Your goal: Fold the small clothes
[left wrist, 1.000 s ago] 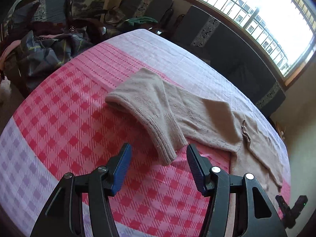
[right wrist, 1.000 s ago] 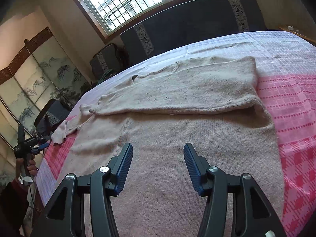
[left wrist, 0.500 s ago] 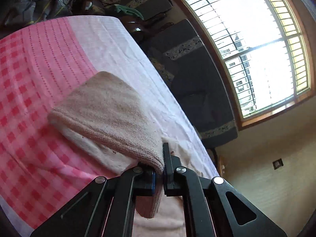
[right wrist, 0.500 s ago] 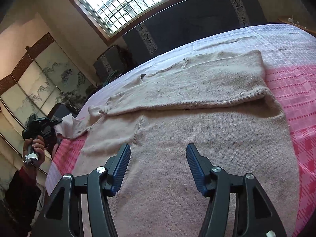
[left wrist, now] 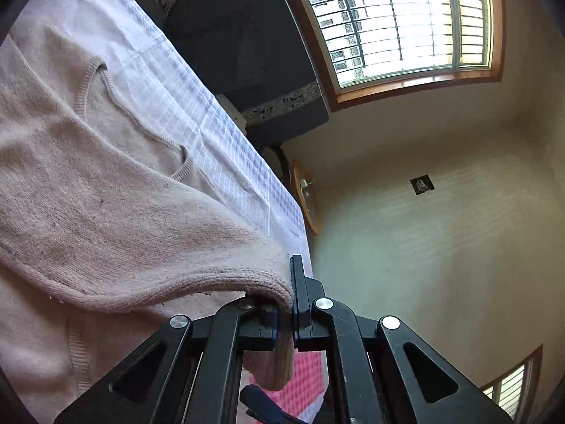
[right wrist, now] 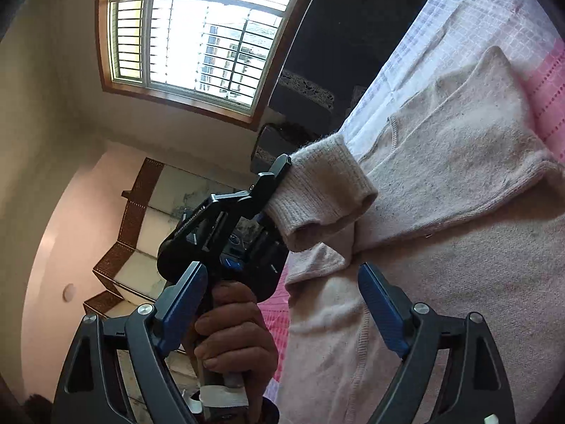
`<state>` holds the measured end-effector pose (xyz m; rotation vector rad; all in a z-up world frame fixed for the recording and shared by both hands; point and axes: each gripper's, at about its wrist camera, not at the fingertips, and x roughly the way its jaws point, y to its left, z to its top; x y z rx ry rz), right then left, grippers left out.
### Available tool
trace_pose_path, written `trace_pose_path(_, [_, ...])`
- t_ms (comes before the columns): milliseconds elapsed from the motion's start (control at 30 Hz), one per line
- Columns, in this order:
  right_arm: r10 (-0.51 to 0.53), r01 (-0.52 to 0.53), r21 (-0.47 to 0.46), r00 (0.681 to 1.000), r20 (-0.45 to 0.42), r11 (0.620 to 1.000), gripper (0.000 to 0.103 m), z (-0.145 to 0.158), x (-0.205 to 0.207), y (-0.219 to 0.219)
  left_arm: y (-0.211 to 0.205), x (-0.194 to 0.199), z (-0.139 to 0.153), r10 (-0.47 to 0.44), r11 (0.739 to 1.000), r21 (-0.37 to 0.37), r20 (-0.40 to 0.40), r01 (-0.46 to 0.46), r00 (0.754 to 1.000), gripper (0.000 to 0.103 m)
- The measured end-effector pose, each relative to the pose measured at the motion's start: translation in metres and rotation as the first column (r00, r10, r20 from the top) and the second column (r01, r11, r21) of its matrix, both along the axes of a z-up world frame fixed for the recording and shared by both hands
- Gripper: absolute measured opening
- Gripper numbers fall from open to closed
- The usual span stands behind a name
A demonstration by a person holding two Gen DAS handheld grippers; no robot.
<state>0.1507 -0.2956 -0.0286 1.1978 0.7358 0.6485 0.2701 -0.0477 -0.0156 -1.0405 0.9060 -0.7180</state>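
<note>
Your left gripper (left wrist: 287, 304) was clenched on the ribbed cuff of the sleeve (left wrist: 247, 284) of a beige knit sweater (left wrist: 88, 183), the cuff pinched between its dark jaws and a short end of it hanging below them. In the right wrist view the same left gripper (right wrist: 279, 190) appeared, with your hand (right wrist: 233, 332) wrapped around its handle, carrying the sleeve (right wrist: 317, 194) above the sweater (right wrist: 441, 275) (the cuff looked lifted clear of the body, though the fisheye bend makes the gap hard to judge).

The sweater lay spread flat on a checked cloth (left wrist: 169, 99), pink in some parts and pale lilac-white in others. Its neckline (left wrist: 106, 95) was near the pale edge of the cloth. The other sleeve (right wrist: 469, 134) was already folded across the sweater's chest, its end toward the cloth's pink band.

Your right gripper (right wrist: 282, 296) was released: its blue-padded jaws had just been opening and stood wide apart, nothing between them, over the sweater's near side.

Beyond the far edge of the cloth stood a dark upholstered bench (left wrist: 247, 42), and above that a barred window (left wrist: 399, 21) in a wooden frame. A folding screen (right wrist: 148, 233) stood beyond the left gripper in the right wrist view.
</note>
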Motion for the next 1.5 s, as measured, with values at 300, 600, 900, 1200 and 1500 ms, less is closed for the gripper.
trace_pose_path(300, [-0.093,0.123,0.296,0.989,-0.114,0.947,0.082,-0.042,0.031,-0.013,-0.018,-0.007,-0.009,-0.007,1.0,-0.007,0.001,0.007,1.0,0.005])
trace_pose_path(600, [-0.178,0.184,0.084,0.981,-0.079,0.979,0.009,-0.021,0.057,-0.057,-0.017,-0.009,0.002,0.013,0.982,0.188,0.099,-0.031,0.995,0.017])
trace_pose_path(900, [-0.188,0.179,-0.162,0.981,-0.04,0.97,0.011,0.005,0.041,-0.097,0.034,-0.039,-0.002,0.051,0.914,0.384,0.217,-0.133,0.975,0.059])
trace_pose_path(1200, [-0.153,0.118,-0.176,0.967,-0.203,0.977,0.05,-0.04,0.021,-0.069,0.082,-0.07,-0.044,0.099,0.828,0.521,0.232,-0.209,0.968,0.059])
trace_pose_path(1500, [-0.198,0.162,-0.156,0.948,-0.251,0.974,0.058,-0.058,0.048,-0.071,0.115,-0.067,-0.071,0.213,0.858,0.437,0.176,-0.27,0.961,0.059])
